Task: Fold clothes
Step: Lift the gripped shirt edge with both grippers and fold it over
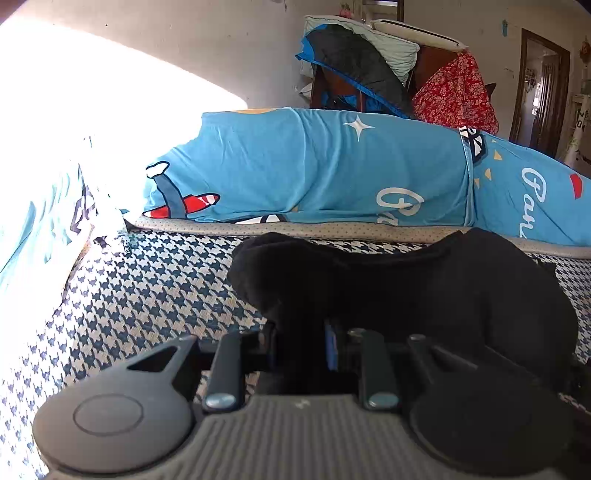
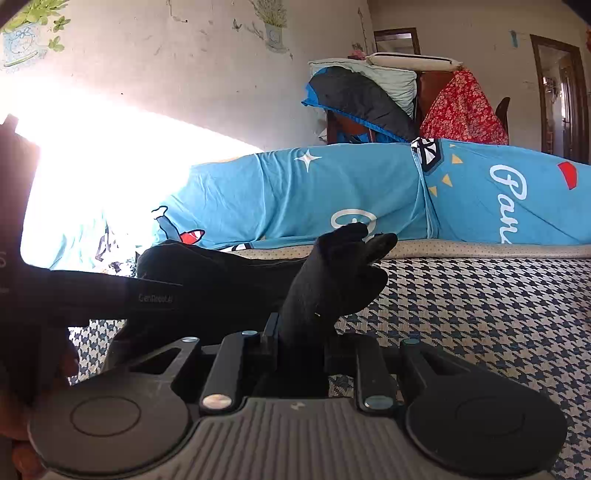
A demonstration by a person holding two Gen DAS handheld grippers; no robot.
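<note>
A bed (image 1: 155,295) covered in a blue-and-white houndstooth sheet fills the foreground. Along its far side lies a rolled blue quilt (image 1: 314,166) printed with aeroplanes, stars and white script. Strong sunlight (image 1: 92,92) washes out the left side. The scuffed white wall (image 2: 192,74) carries plant stickers (image 2: 273,22). Beyond the quilt stands a wooden chair (image 2: 432,92) piled with pillows (image 2: 413,61), a dark jacket and red floral cloth (image 2: 465,110). A brown-framed doorway (image 1: 543,88) opens at right.

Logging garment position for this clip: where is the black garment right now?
The black garment lies bunched on the houndstooth cover, in front of the blue quilt, pinched by the left gripper and right gripper.
</note>
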